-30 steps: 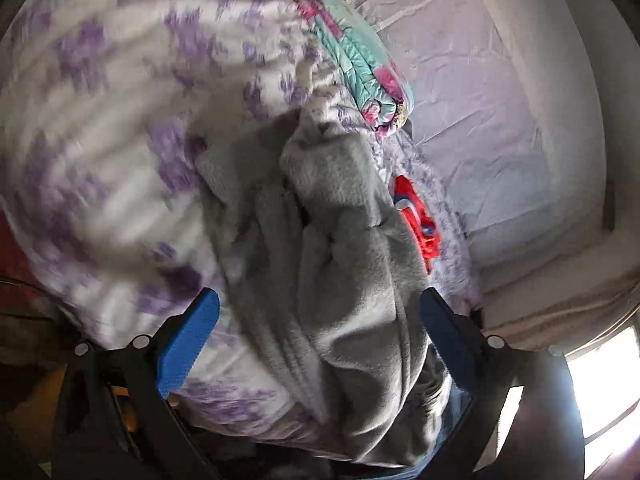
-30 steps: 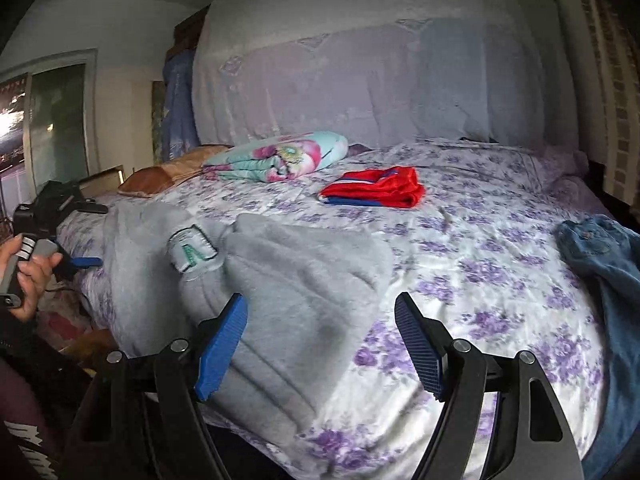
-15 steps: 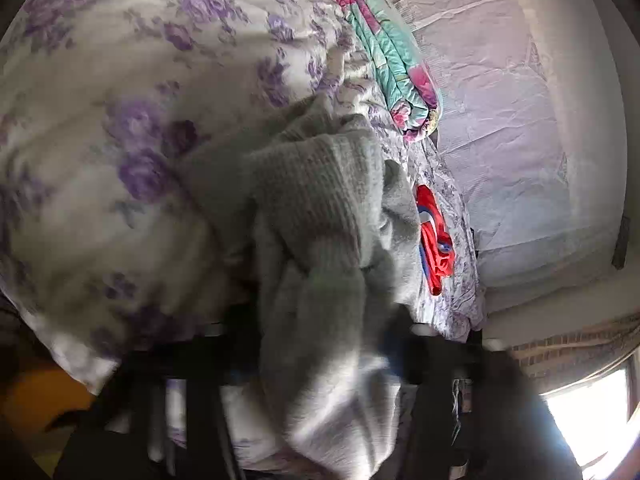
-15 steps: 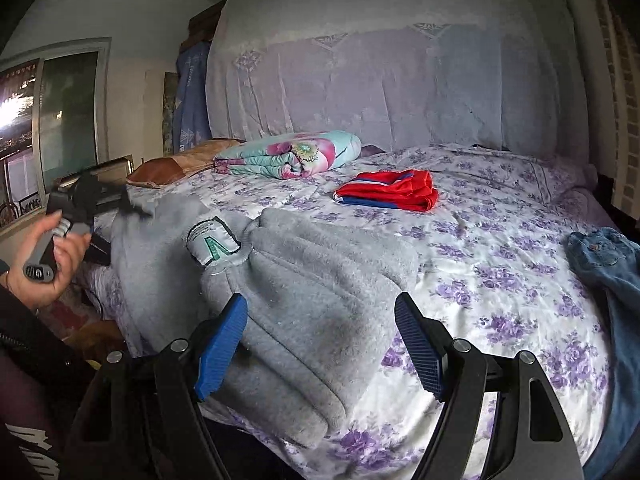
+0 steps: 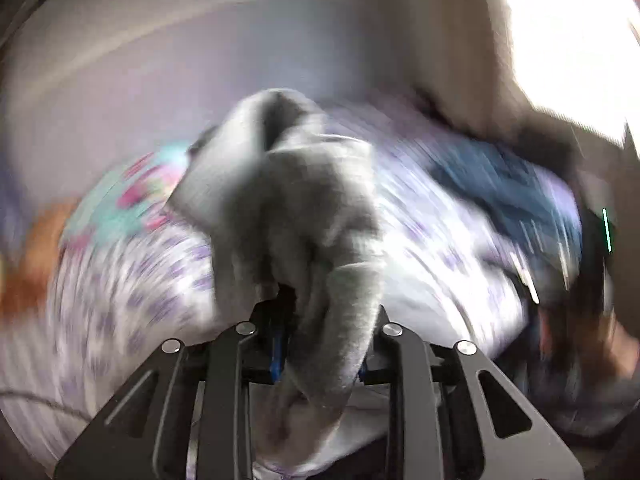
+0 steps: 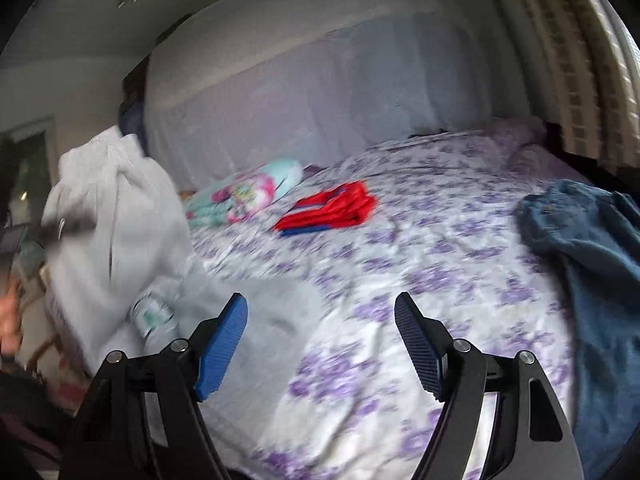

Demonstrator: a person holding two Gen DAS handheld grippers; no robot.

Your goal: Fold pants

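The grey sweatpants (image 5: 304, 208) are bunched between the fingers of my left gripper (image 5: 320, 348), whose jaws are closing on the cloth. In the right wrist view one end of the pants (image 6: 116, 208) hangs lifted at the left. The rest, with a white and green logo, trails on the bed's front left corner. A dark blurred streak there is the left gripper (image 6: 60, 228). My right gripper (image 6: 320, 298) stands open above the bed's front edge with nothing between its blue pads (image 6: 224, 336). The pants lie just left of it.
The bed (image 6: 420, 280) has a white sheet with purple flowers. On it lie a folded red garment (image 6: 332, 208), a teal floral bundle (image 6: 244, 192) and blue jeans (image 6: 592, 240) at the right. A lilac-covered headboard (image 6: 320, 100) stands behind. A hand (image 6: 8, 320) shows at far left.
My left gripper has shut on the grey pants and lifted that end off the bed, its view swinging round. My right gripper moved and rolled a little and stayed open.
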